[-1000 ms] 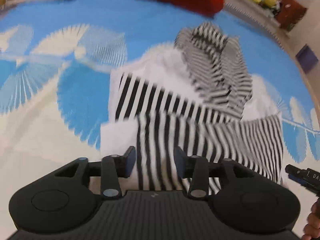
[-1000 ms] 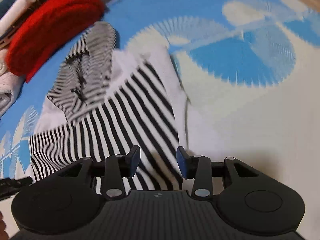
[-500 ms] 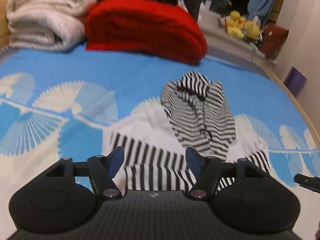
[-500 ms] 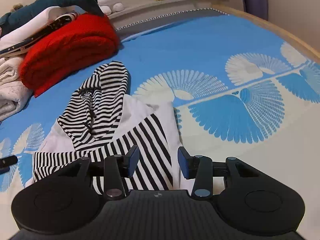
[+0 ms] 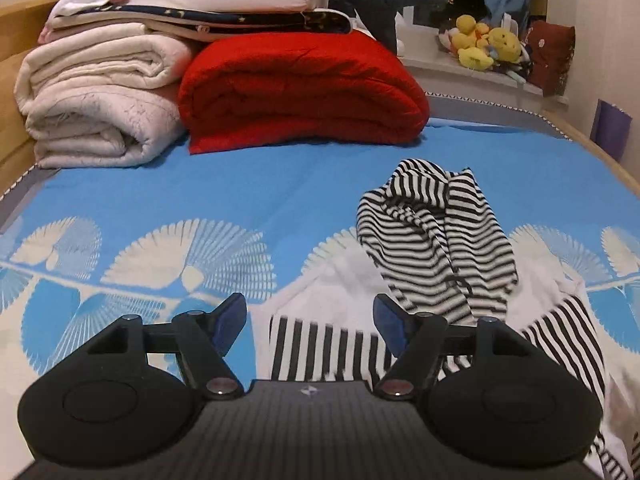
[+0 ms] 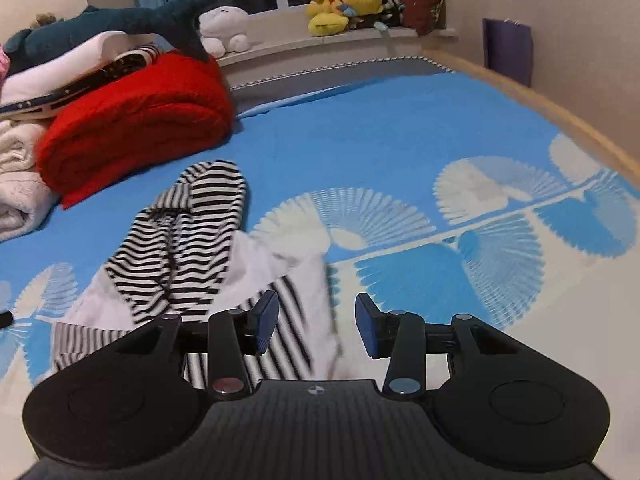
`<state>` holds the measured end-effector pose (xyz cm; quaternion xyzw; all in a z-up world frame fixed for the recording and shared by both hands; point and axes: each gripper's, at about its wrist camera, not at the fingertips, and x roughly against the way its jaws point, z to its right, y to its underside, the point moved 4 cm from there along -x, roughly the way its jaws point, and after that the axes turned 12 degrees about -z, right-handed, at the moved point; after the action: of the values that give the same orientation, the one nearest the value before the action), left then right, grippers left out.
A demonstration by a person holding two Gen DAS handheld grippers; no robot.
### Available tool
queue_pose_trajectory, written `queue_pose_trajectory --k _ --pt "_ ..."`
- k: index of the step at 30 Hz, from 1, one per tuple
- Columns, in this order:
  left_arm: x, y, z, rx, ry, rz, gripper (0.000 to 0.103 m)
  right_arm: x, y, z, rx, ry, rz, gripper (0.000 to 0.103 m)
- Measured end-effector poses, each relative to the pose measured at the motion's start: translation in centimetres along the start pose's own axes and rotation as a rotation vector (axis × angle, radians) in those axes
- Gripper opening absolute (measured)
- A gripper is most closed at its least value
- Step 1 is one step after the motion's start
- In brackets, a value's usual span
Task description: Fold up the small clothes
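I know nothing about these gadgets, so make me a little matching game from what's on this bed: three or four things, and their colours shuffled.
Things:
1. folded quilt
2. hooded top
3. plush toys on the sill
4. bedspread

Colours:
A. yellow
B. blue with pale fan shapes
C. red
D. black and white stripes

Pairs: 1-C, 2-D, 3-A, 4-B

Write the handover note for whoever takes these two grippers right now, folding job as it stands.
Left gripper: nothing between the jaws, closing a little, above the garment's near edge.
Right gripper: open, empty, above the garment's other side.
Striped hooded top: flat on the blue bedspread, partly folded, hood lying over the white body.
Left: finish the folds and tidy the bundle.
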<state>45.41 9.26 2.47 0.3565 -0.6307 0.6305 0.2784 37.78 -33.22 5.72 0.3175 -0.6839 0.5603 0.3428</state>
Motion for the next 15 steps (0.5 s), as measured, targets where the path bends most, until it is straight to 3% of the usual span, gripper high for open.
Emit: queue_pose_trajectory --k 2,4,5,10,15 --pt "-1.7 -2.0 0.2 0.018 0.012 -0.022 0.050 -0.2 -0.1 0.4 -0.008 0.014 -0.009 0.044" --pt "-3.8 -4.4 0.3 0.053 0.035 -0.049 0.010 -0.4 -0.2 0.7 -0.021 0.013 -0.023 0.044" --pt "-5.2 -5.6 0.5 0.060 0.044 -0.068 0.005 -0.5 -0.2 0.7 -0.023 0.013 -0.027 0.044" --pt "-11.8 -10.7 2.4 0.006 0.056 -0.128 0.004 -1.2 -0.5 1.0 -0.026 0.006 -0.053 0.044" --pt "-17.3 -15.2 3.9 0.037 0.113 -0.160 0.005 -2.0 -0.9 1.2 -0.040 0.002 -0.082 0.044"
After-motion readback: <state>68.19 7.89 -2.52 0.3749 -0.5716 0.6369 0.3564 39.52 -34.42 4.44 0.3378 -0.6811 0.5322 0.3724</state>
